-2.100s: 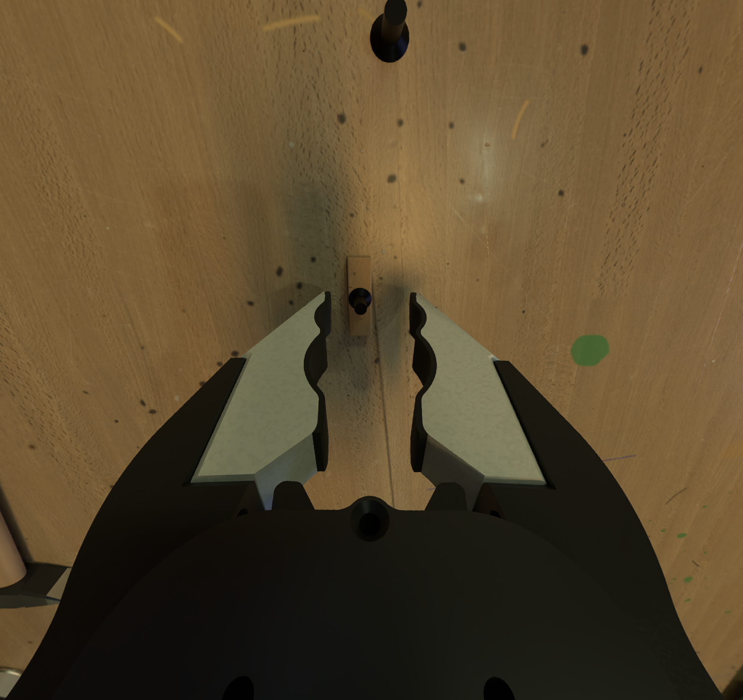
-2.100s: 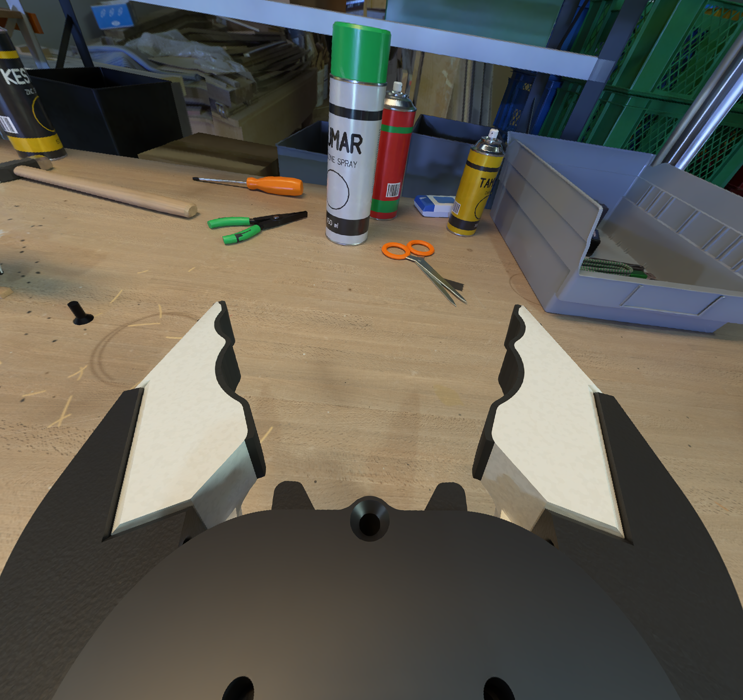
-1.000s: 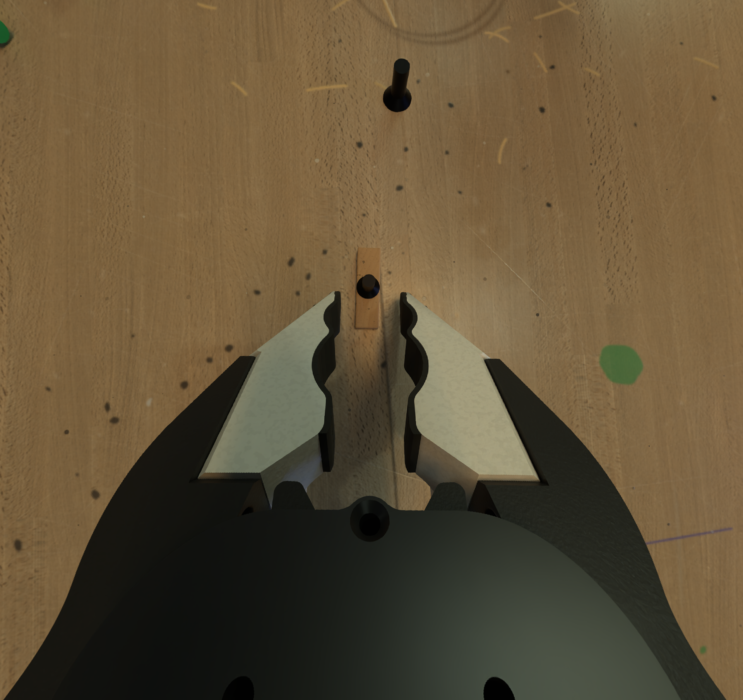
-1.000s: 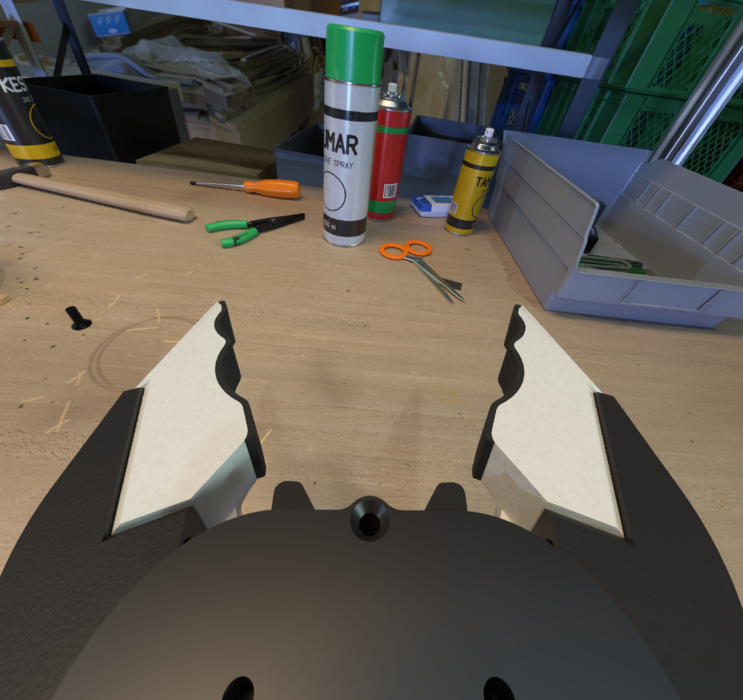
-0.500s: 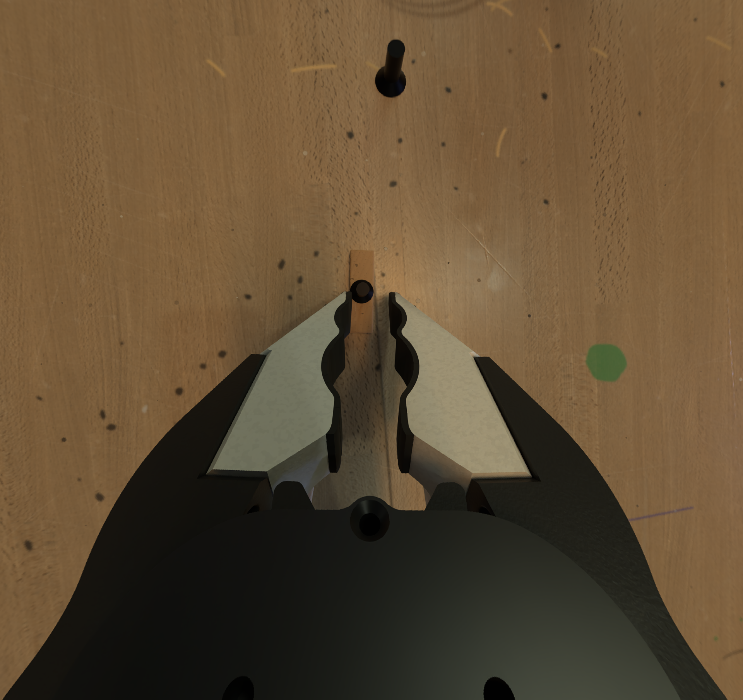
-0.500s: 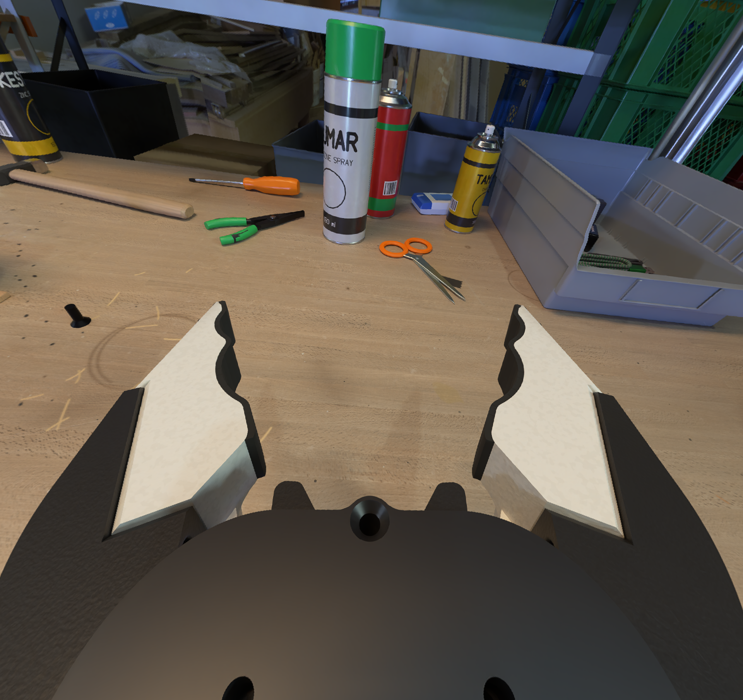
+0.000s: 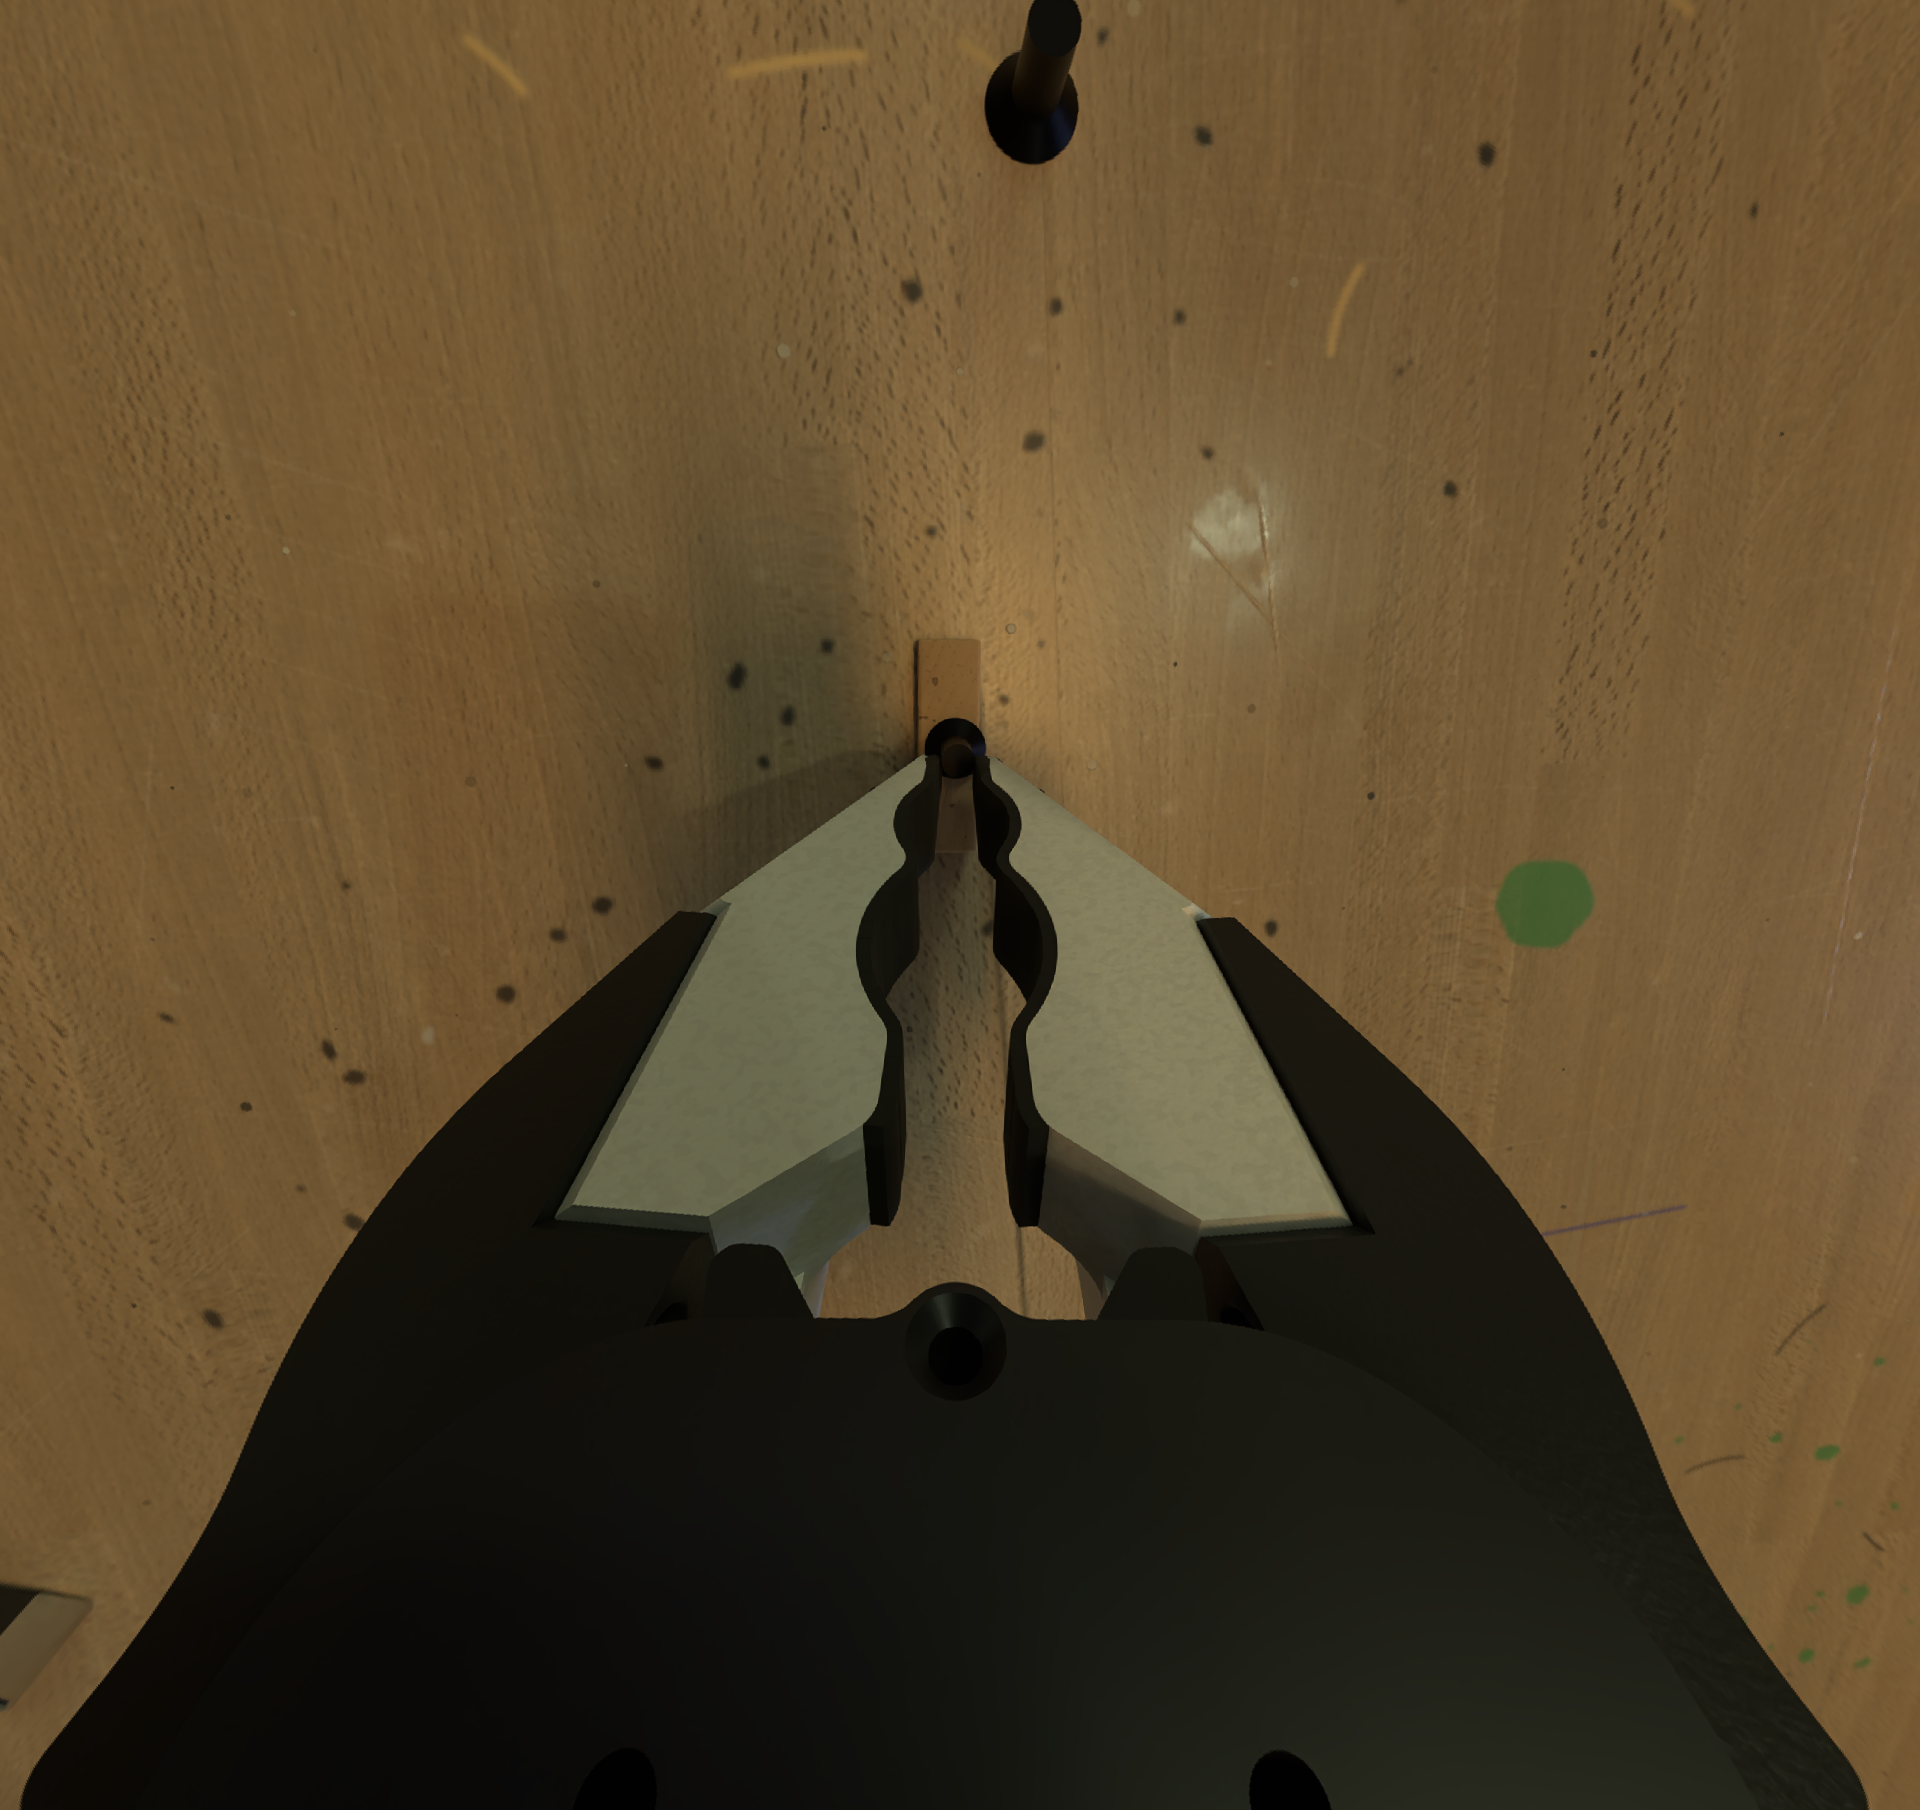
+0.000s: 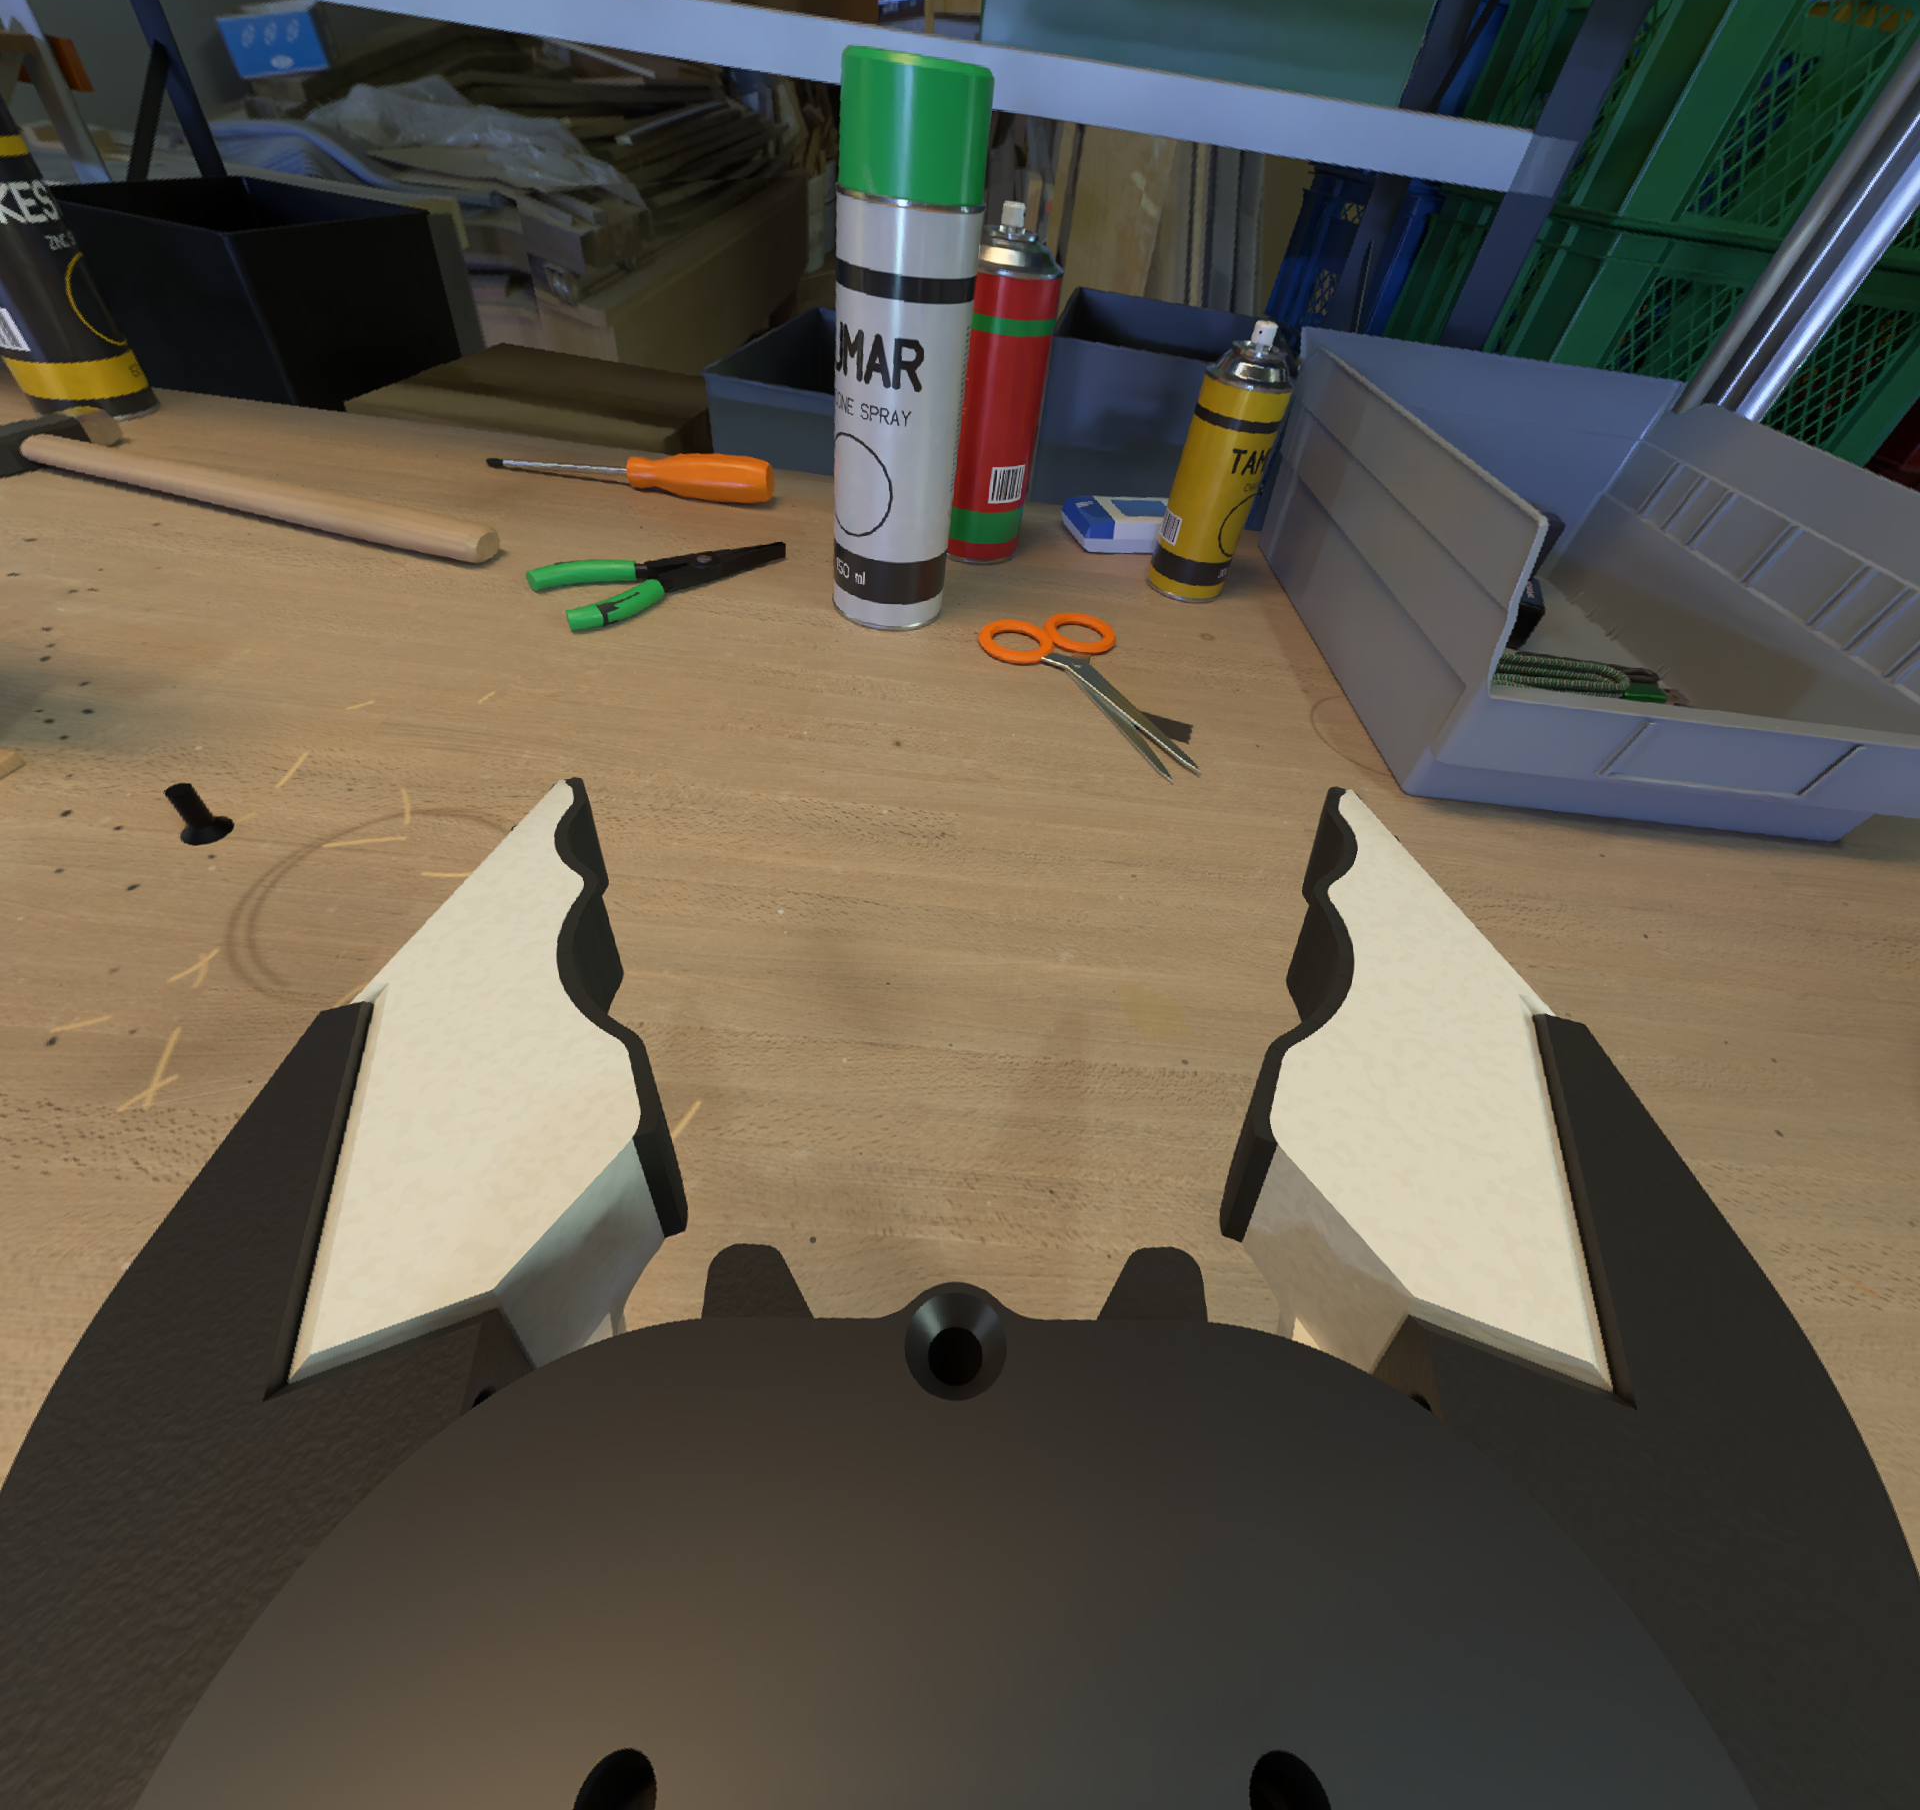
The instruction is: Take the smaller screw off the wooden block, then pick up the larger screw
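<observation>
In the left wrist view a small thin wooden block [image 7: 948, 678] lies flat on the workbench. The smaller black screw [image 7: 953, 740] stands on it. My left gripper [image 7: 954, 773] points down at the bench, and its fingertips are closed around this screw at the very tips. The larger black screw [image 7: 1034, 87] lies on the bench farther ahead. It also shows in the right wrist view [image 8: 195, 815], far left. My right gripper [image 8: 956, 792] is wide open and empty above the bare bench.
At the back of the bench are spray cans [image 8: 906, 337], orange scissors [image 8: 1081, 680], green pliers [image 8: 644, 581], an orange screwdriver [image 8: 696, 477], a wooden handle [image 8: 260, 503] and grey bins [image 8: 1538, 617]. A green paint spot [image 7: 1545, 903] marks the bench.
My left gripper's fingers have closed from a narrow gap onto the smaller screw, and it has come nearer the bench. My right gripper has stayed open and nearly still.
</observation>
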`<move>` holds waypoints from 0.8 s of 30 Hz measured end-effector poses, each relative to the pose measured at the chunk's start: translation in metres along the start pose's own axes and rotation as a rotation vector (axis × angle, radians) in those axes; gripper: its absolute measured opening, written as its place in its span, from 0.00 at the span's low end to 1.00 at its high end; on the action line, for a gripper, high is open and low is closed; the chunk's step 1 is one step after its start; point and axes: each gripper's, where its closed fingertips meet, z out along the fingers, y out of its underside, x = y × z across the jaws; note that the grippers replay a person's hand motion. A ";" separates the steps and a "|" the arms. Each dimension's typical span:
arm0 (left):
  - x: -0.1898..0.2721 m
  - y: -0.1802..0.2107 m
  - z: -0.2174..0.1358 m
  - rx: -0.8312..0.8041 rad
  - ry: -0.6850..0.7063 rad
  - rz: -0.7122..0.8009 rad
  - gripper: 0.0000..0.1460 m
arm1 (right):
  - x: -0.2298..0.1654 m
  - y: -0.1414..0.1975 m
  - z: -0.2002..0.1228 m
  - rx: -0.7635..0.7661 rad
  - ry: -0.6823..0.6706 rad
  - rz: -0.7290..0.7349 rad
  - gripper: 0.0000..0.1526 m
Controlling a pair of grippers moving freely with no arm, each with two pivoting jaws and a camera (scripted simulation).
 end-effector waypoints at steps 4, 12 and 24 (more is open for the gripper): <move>0.000 0.000 0.000 -0.053 -0.012 -0.003 0.04 | 0.000 0.000 0.000 0.002 0.001 -0.002 0.87; 0.005 -0.001 0.000 -0.112 -0.047 0.056 0.04 | -0.001 0.004 0.003 -0.006 -0.009 0.011 0.87; 0.004 -0.010 0.003 0.103 -0.057 -0.038 0.04 | -0.006 -0.003 0.000 0.006 -0.023 0.024 0.87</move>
